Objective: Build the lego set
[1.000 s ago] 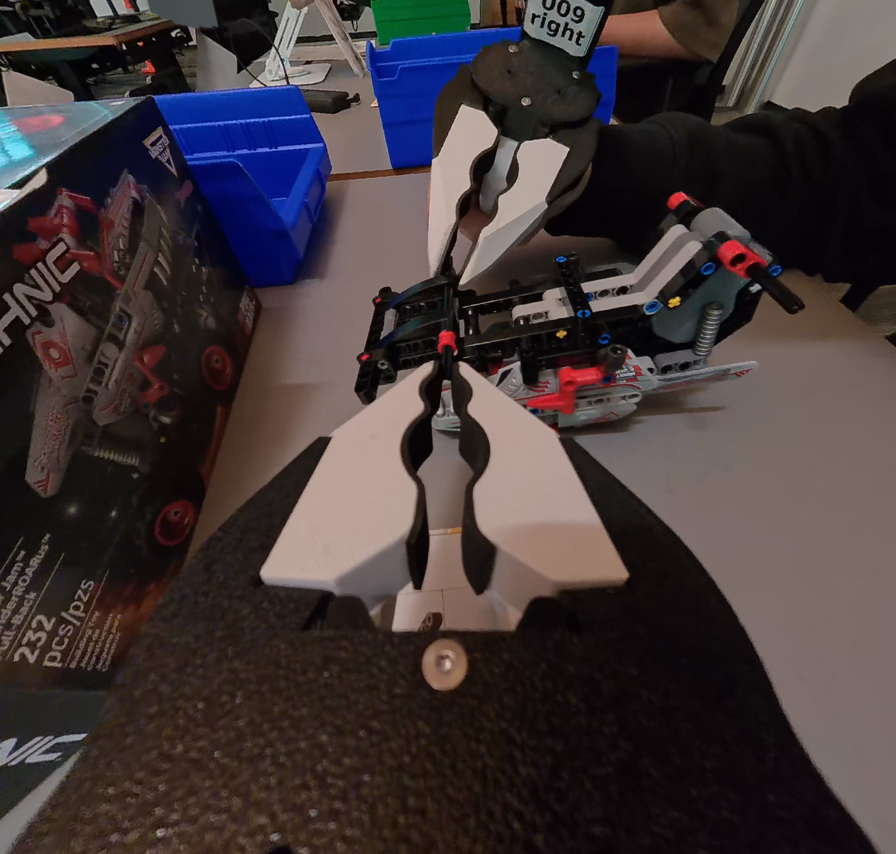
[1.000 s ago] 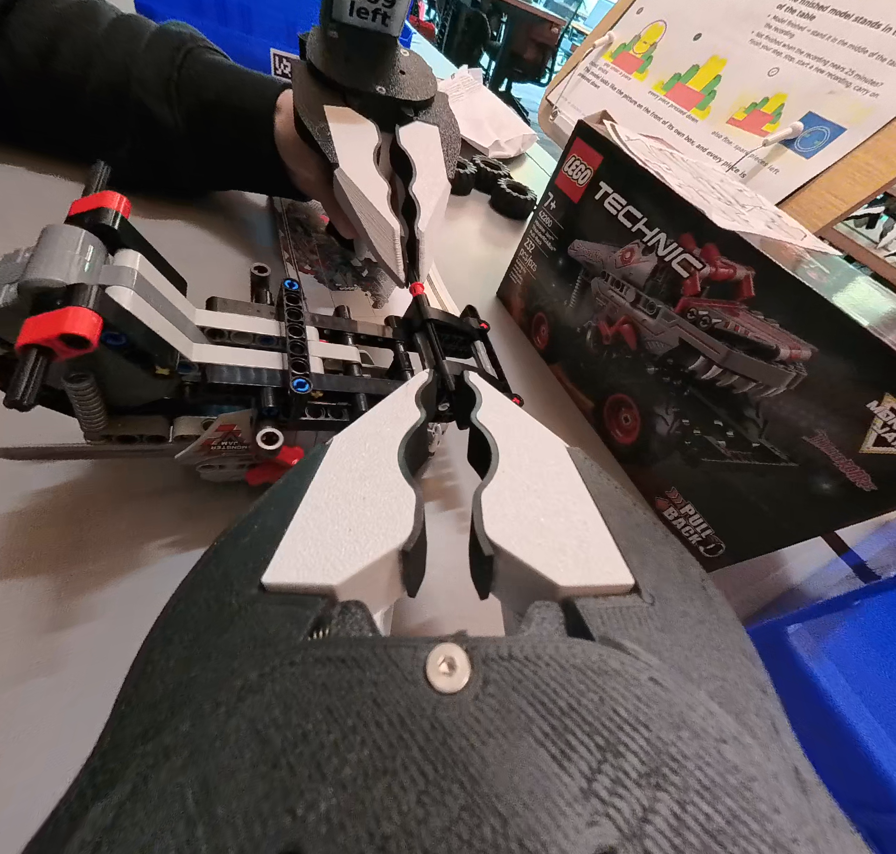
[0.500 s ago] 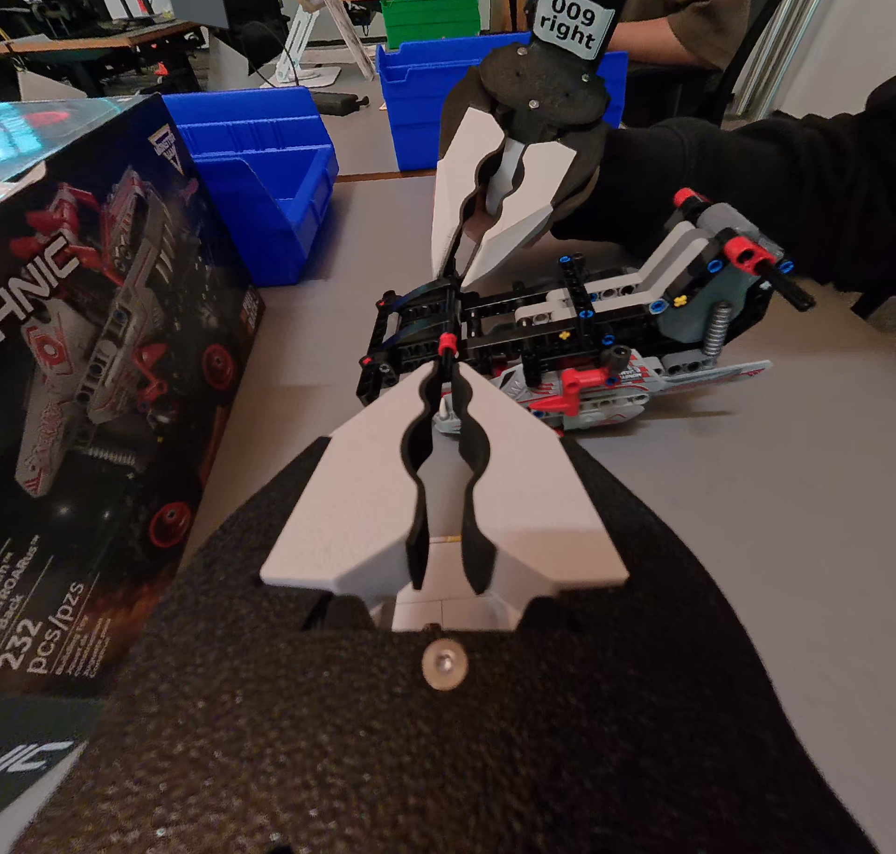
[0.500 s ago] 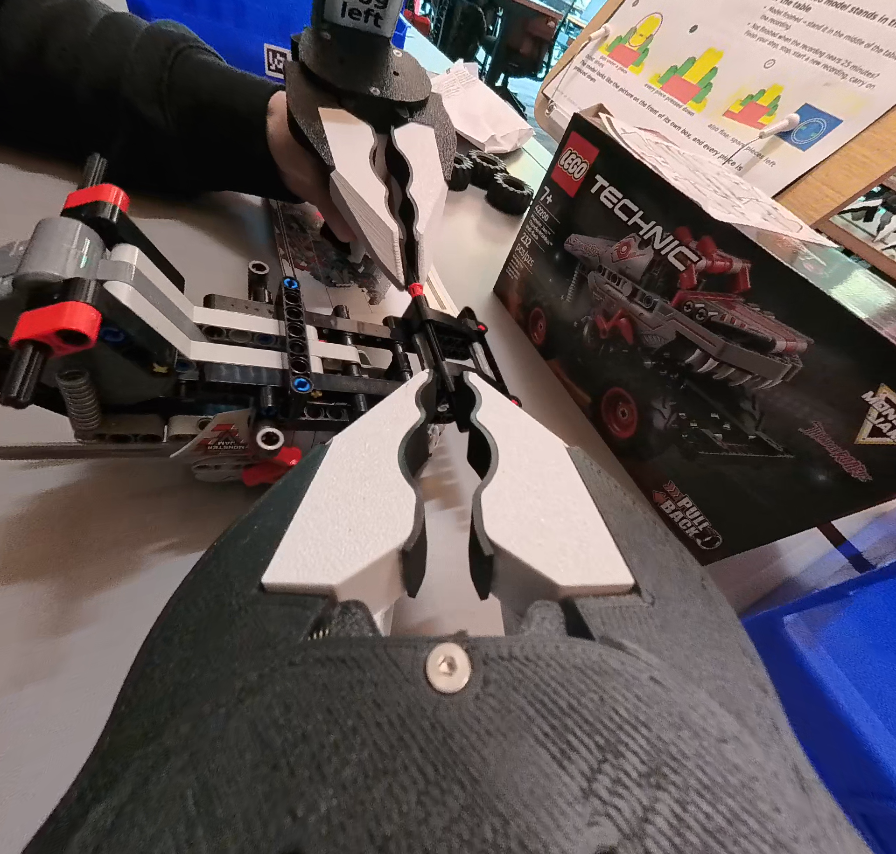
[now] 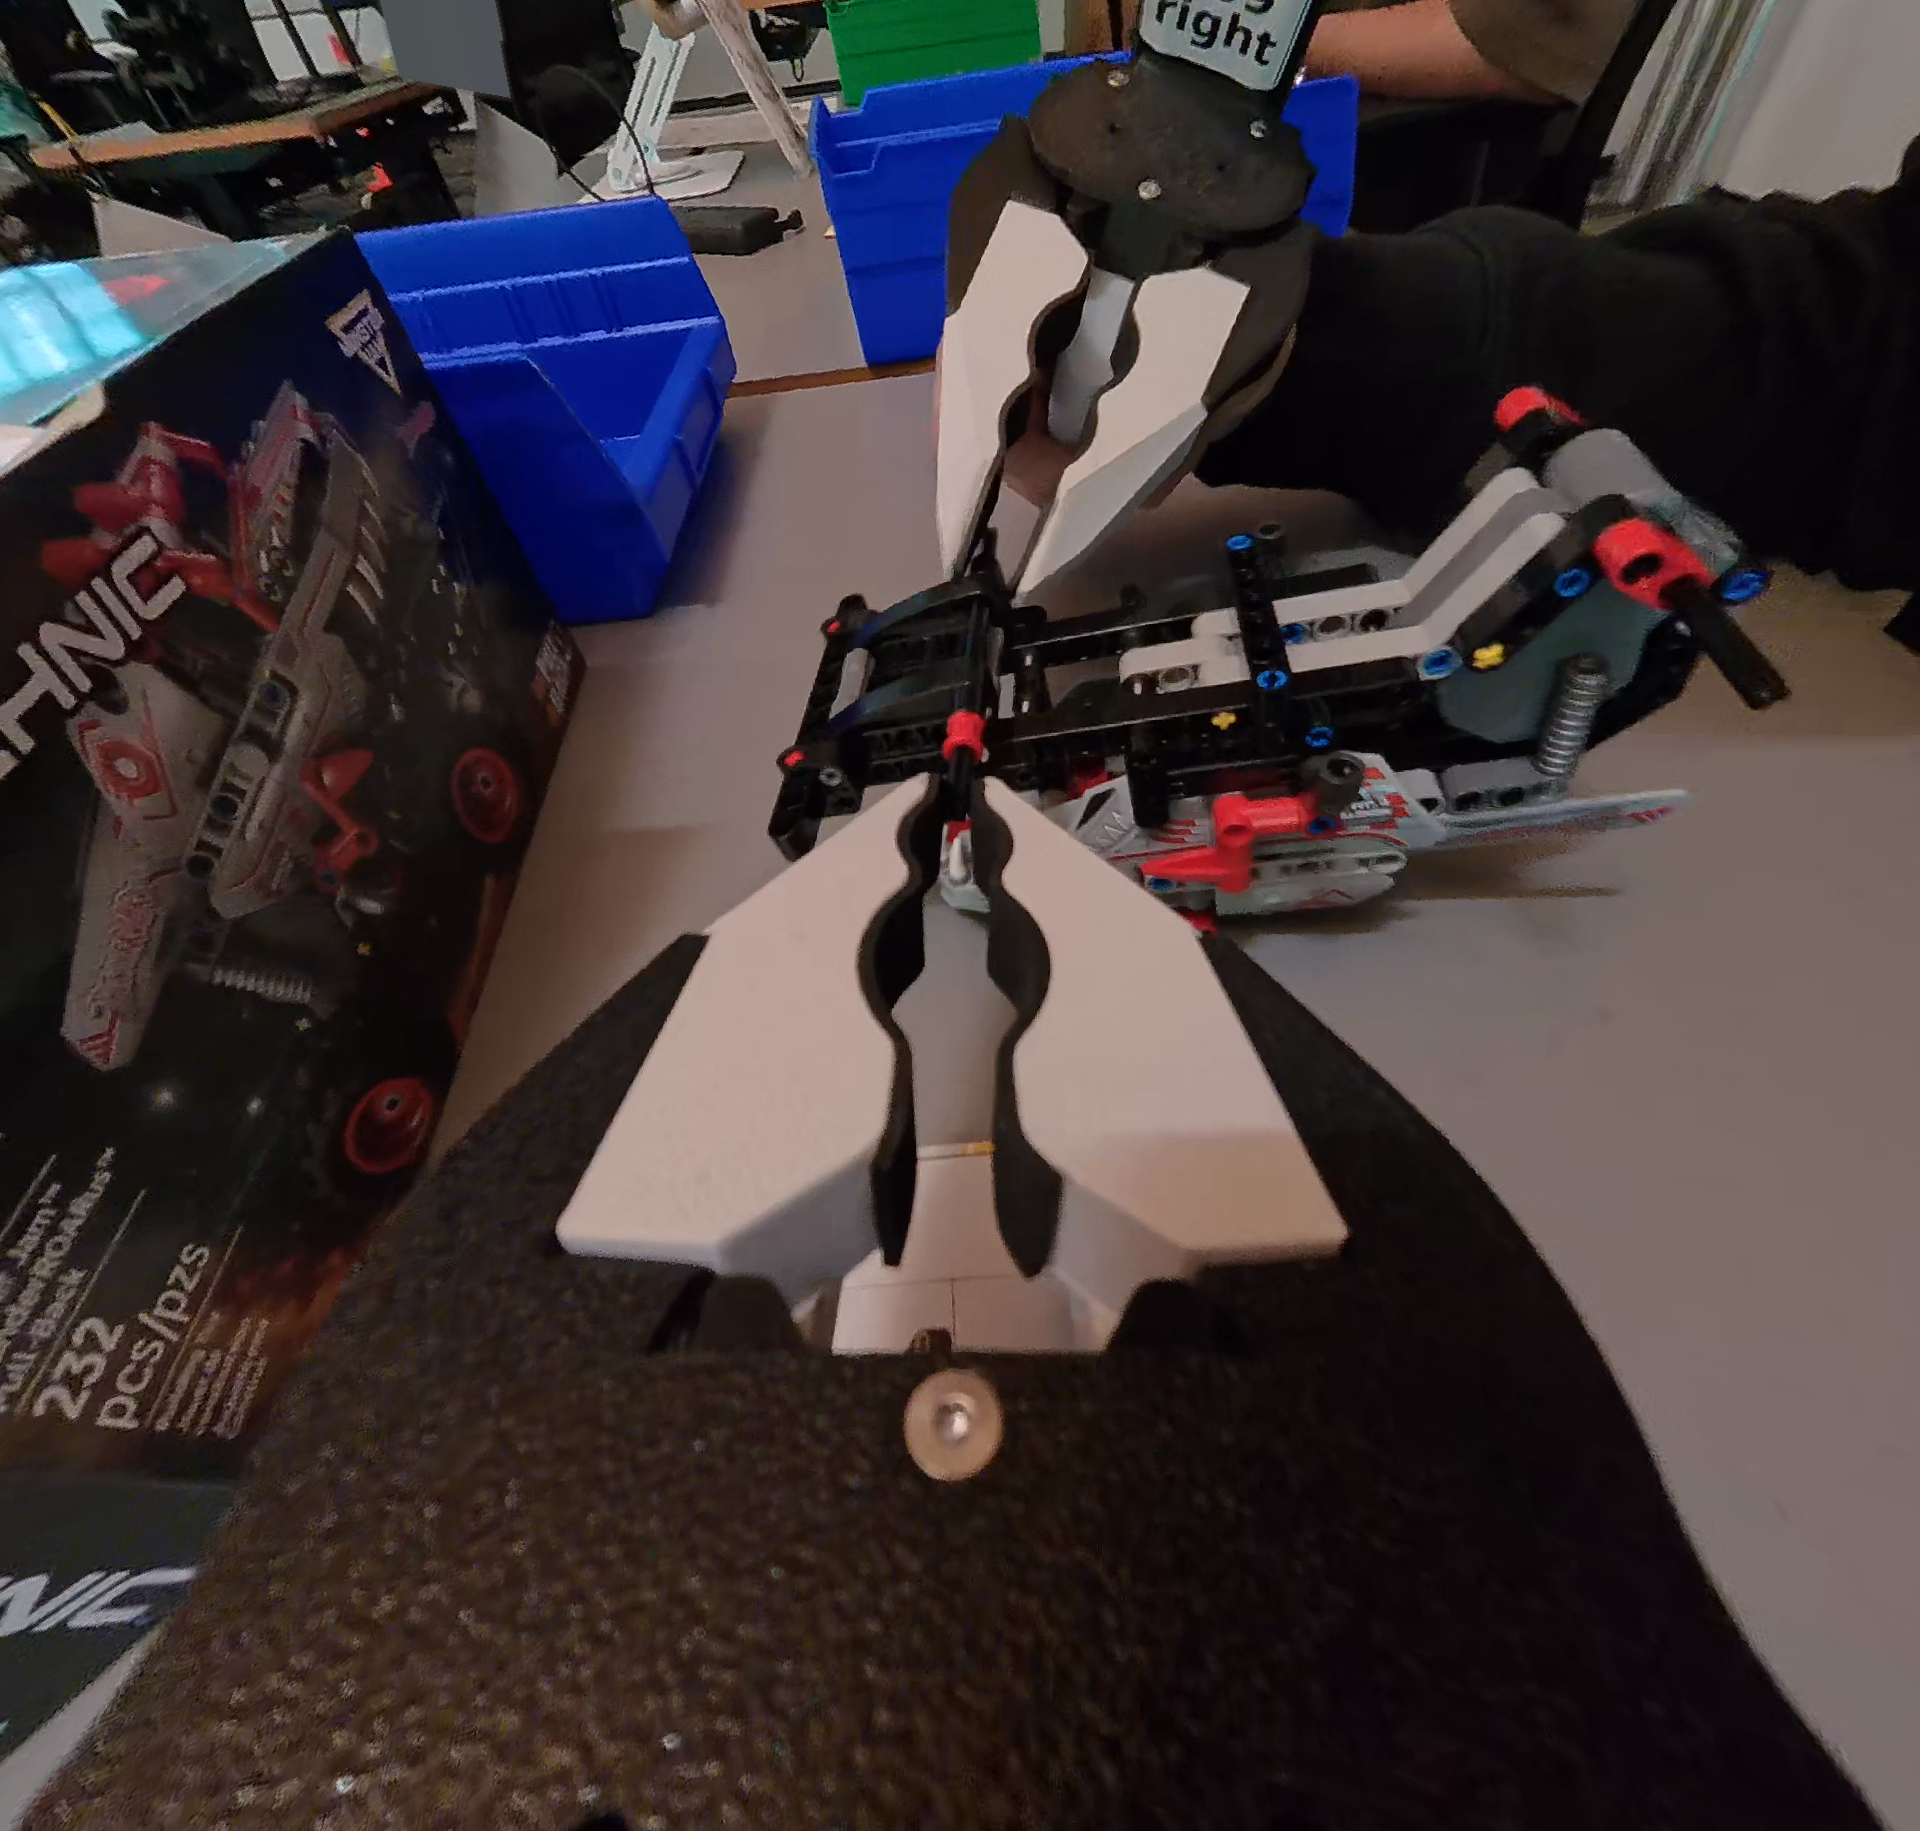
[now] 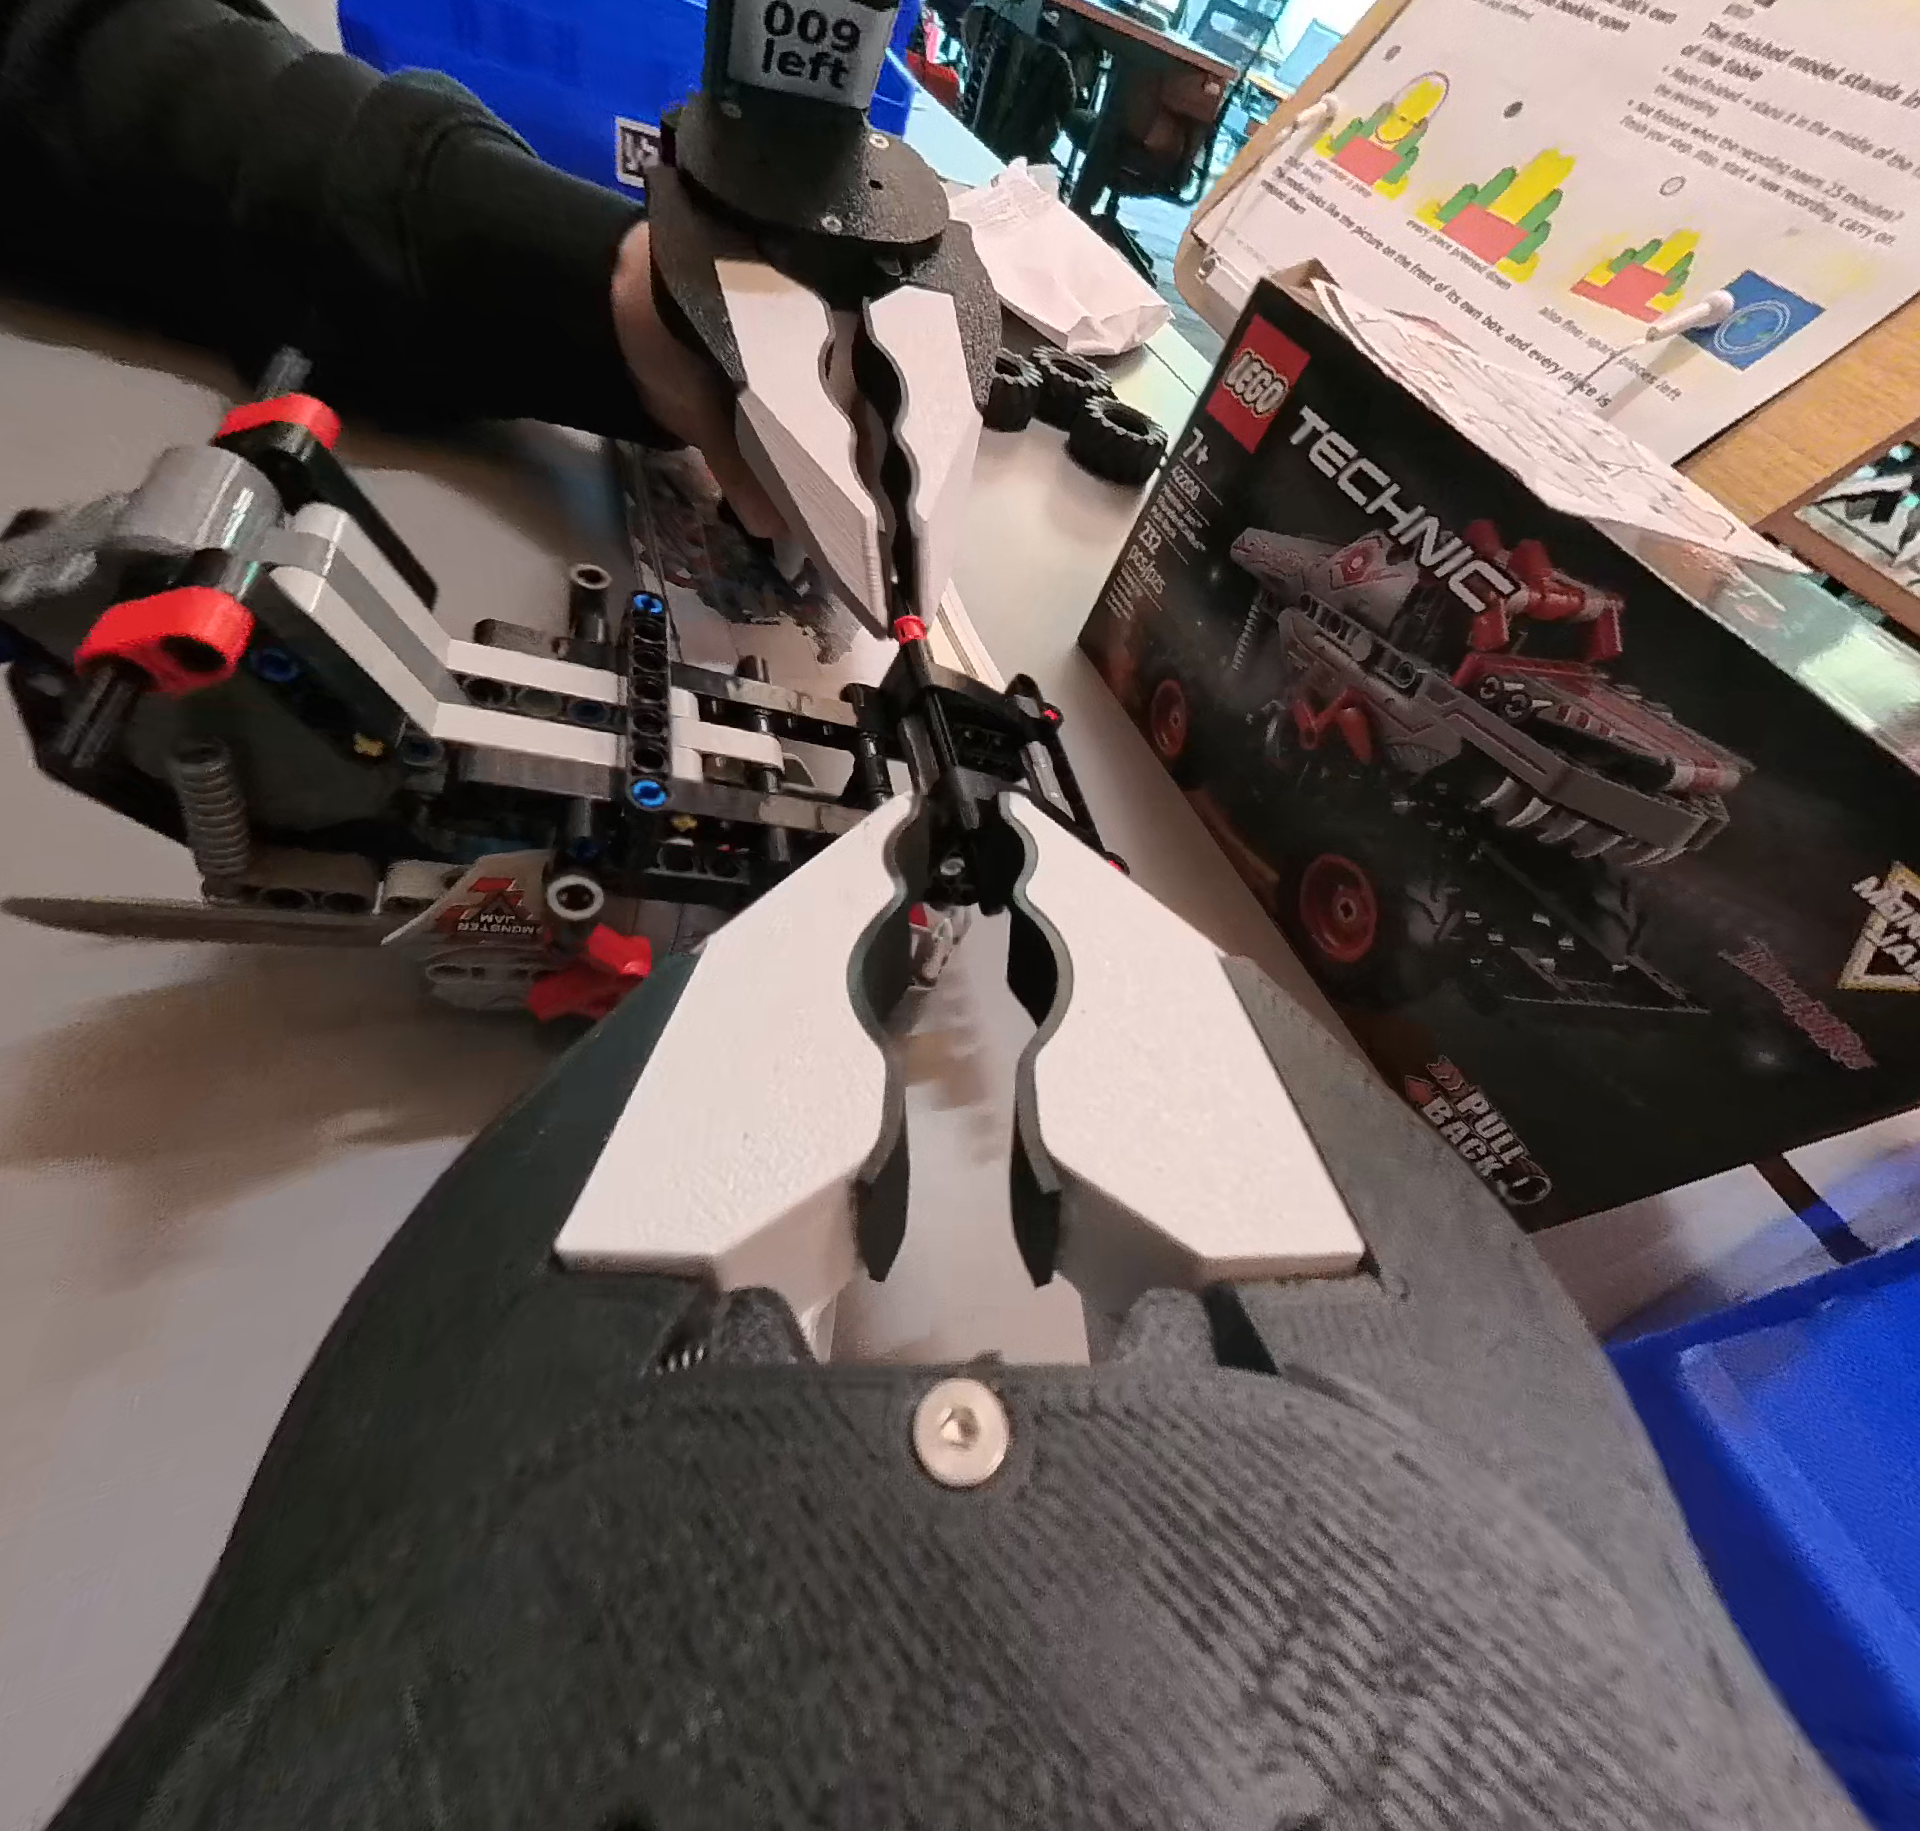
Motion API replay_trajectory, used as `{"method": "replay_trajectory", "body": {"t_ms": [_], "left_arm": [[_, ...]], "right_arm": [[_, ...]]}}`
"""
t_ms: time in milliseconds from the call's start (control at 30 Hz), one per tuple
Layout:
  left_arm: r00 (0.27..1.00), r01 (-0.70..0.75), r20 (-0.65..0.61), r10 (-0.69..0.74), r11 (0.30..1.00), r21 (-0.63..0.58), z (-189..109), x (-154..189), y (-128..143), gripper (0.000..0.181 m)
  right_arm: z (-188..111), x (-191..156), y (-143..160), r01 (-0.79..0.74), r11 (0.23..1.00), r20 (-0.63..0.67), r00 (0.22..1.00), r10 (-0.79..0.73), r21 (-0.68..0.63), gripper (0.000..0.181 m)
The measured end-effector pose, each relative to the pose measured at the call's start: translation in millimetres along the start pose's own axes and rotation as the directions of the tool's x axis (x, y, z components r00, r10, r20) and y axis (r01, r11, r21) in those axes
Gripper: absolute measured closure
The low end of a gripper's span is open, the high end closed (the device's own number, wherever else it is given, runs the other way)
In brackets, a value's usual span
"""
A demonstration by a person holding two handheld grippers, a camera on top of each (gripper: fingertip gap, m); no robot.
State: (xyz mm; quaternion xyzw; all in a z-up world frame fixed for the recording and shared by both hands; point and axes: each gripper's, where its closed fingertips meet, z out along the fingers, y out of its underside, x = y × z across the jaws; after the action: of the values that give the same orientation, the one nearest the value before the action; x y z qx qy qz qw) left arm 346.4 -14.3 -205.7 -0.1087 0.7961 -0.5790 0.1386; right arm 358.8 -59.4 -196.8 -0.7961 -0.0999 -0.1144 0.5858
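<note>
Where both grippers pinch: black axle point(image 5: 961, 779).

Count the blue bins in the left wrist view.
2. One blue bin sits right beside the set's box; the other blue bin is farther back, behind the right gripper. More could be nested or out of frame.

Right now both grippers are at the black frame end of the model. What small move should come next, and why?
Probably the left gripper should push its black axle a little further into the chassis. The axle's red bush seems to sit at the frame, while the right gripper appears to steady the far side.
</note>
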Motion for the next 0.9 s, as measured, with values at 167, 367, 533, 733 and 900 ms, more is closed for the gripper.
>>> {"method": "replay_trajectory", "body": {"t_ms": [167,367,533,733,900], "left_arm": [[0.999,-0.045,-0.001,0.045,0.999,0.005,0.7,4.8,-5.4,0.179],[0.997,-0.077,-0.004,0.077,0.997,-0.006,1.4,7.9,-8.7,0.179],[0.997,-0.072,-0.005,0.072,0.997,-0.002,1.9,7.9,-9.2,0.179],[0.997,-0.071,-0.02,0.07,0.997,-0.015,-0.8,10.2,-9.9,0.177],[0.998,-0.069,0.015,0.068,0.998,0.01,-23.2,10.2,-29.2,0.172]], "right_arm": [[-9.6,2.7,-0.3,-0.076,0.997,0.021,0.997,0.076,0.017,0.143],[-16.3,-5.7,3.7,-0.109,0.994,0.088,0.99,0.109,-0.005,0.155],[-17.9,-11.7,0.8,-0.119,0.993,0.133,0.984,0.117,0.01,0.169],[-14.6,-12.8,0.6,-0.112,0.994,0.132,0.985,0.11,0.011,0.168],[-13.6,-16.2,-0.3,-0.109,0.994,0.148,0.983,0.105,0.016,0.175]]}}
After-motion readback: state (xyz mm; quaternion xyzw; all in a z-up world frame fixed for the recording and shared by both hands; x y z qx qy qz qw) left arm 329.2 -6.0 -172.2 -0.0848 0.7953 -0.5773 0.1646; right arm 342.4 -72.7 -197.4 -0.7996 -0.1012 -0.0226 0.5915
